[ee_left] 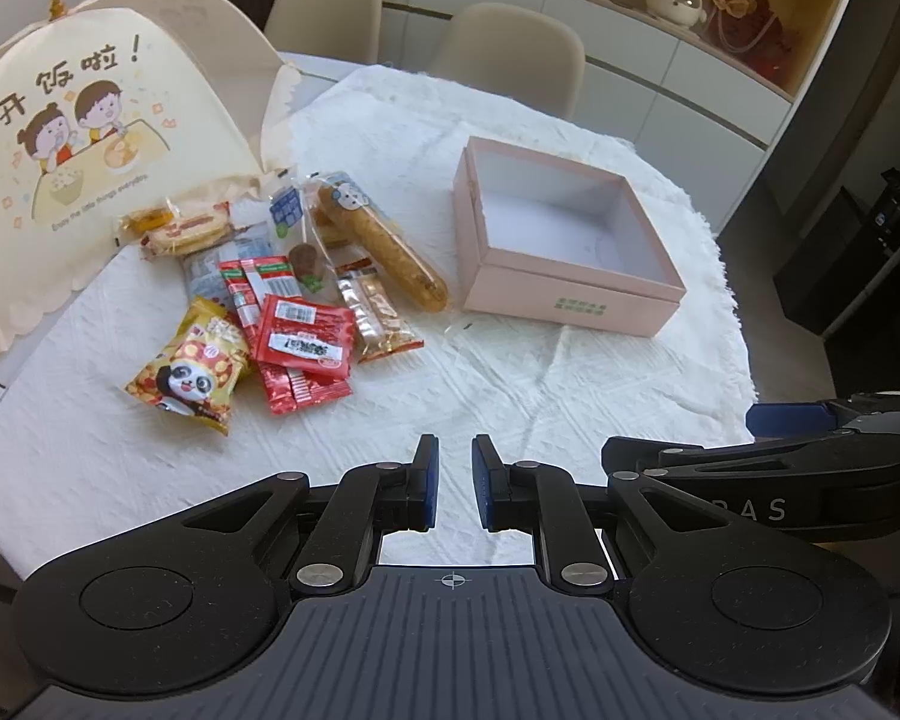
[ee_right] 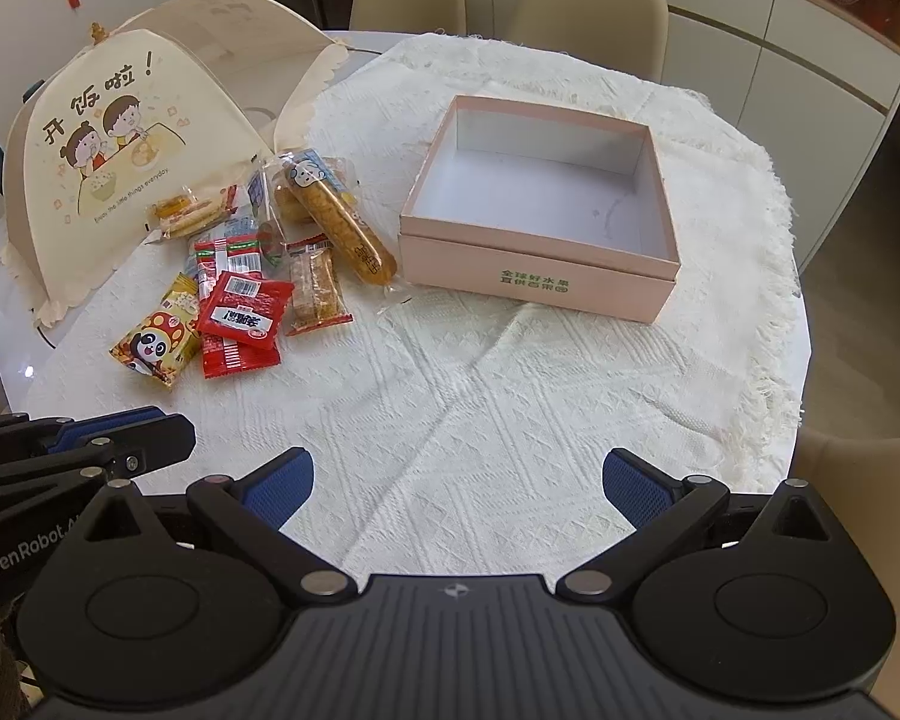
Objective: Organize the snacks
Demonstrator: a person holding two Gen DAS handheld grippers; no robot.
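A white textured cloth [ee_right: 450, 384] covers the round table [ee_right: 6, 312], its fringe at the right rim, with a broad bare stretch in front of both grippers. One dome food cover [ee_right: 90, 168] stands far left. One pink box [ee_right: 540, 276], lidless, sits right of centre. The snack pile [ee_left: 282, 300], roughly ten packets, lies between cover and box; one long bread stick [ee_right: 342, 222] nearly touches the box. Left gripper [ee_left: 455, 480]: fingers narrowly apart, holding nothing. Right gripper [ee_right: 457, 480]: fingers wide apart.
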